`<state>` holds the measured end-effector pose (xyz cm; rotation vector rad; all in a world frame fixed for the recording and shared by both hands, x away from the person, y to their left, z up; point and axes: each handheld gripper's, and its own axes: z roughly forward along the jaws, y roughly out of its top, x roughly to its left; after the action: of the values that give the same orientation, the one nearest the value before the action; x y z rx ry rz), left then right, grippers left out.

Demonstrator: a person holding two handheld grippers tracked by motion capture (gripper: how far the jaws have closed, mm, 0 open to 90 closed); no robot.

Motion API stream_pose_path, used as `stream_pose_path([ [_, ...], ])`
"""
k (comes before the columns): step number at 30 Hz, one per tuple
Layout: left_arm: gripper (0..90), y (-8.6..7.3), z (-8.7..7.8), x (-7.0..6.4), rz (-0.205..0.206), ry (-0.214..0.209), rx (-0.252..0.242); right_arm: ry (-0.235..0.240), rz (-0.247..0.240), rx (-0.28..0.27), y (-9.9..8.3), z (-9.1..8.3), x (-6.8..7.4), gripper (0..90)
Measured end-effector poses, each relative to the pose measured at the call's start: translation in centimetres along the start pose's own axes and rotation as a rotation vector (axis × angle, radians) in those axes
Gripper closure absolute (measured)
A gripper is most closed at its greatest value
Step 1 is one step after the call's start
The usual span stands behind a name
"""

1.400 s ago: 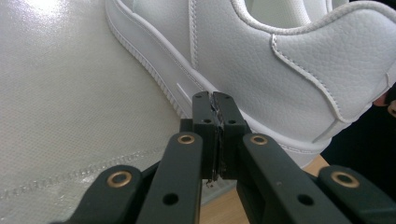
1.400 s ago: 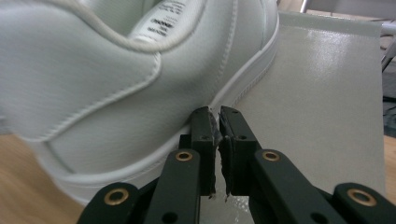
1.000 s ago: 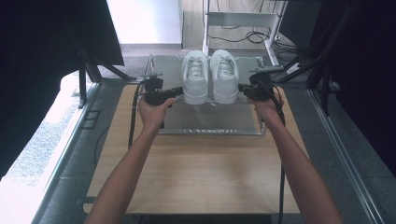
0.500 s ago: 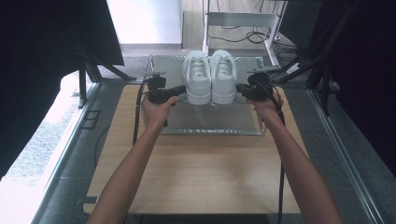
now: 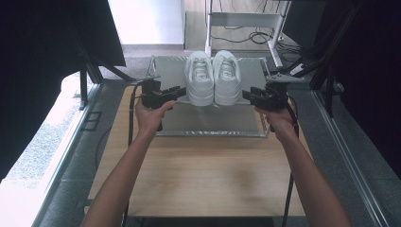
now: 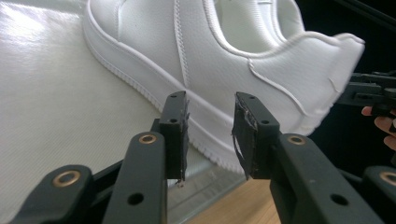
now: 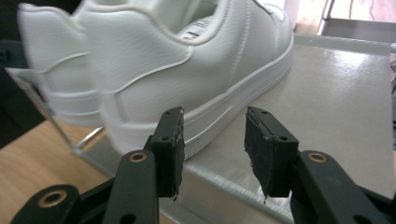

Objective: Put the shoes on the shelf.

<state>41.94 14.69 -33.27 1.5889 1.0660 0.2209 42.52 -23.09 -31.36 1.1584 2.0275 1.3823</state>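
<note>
On the grey tray [image 5: 208, 120] at the far half of the wooden worktop [image 5: 203, 175], your two white sneakers stand side by side, touching along their inner edges, toes pointing away from you. The left sneaker [image 5: 199, 78] and the right sneaker [image 5: 226, 77] sit at the tray's far middle, heels toward you.

Your left claw [image 5: 178, 91] hangs just beside the outer flank of the left sneaker, near its heel. In the left gripper view, its jaws stand partly apart with nothing between them, and the left sneaker's [image 6: 219, 79] sole edge lies just beyond their tips. The tray's pale surface [image 6: 56, 116] stretches off to one side.

Your right claw [image 5: 248, 94] sits just beside the outer flank of the right sneaker, also near the heel. In the right gripper view, those jaws are likewise partly apart and empty, aimed at the right sneaker's [image 7: 177, 70] sole rim. The tray's near lip [image 7: 219, 184] runs just ahead of the jaws, and the left sneaker's heel [image 7: 51, 70] shows blurred behind.

Neither claw touches a sneaker, as far as can be told.
</note>
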Motion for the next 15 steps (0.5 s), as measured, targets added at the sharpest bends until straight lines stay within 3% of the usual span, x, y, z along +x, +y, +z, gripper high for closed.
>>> stream_pose_path([
  [7,58.0,-2.5,-3.1,-0.6,0.035,-0.006,0.010,0.030,-0.007,-0.050,-2.6,-2.2,0.9,55.5],
  [11,53.7,-5.0,-4.4,-1.2,0.088,0.004,0.010,0.048,-0.008,-0.080,-4.3,-3.5,1.6,55.7],
  [15,51.6,-7.7,-5.1,-1.4,0.104,-0.010,0.019,0.068,-0.029,-0.098,-6.4,-4.7,2.4,55.4],
])
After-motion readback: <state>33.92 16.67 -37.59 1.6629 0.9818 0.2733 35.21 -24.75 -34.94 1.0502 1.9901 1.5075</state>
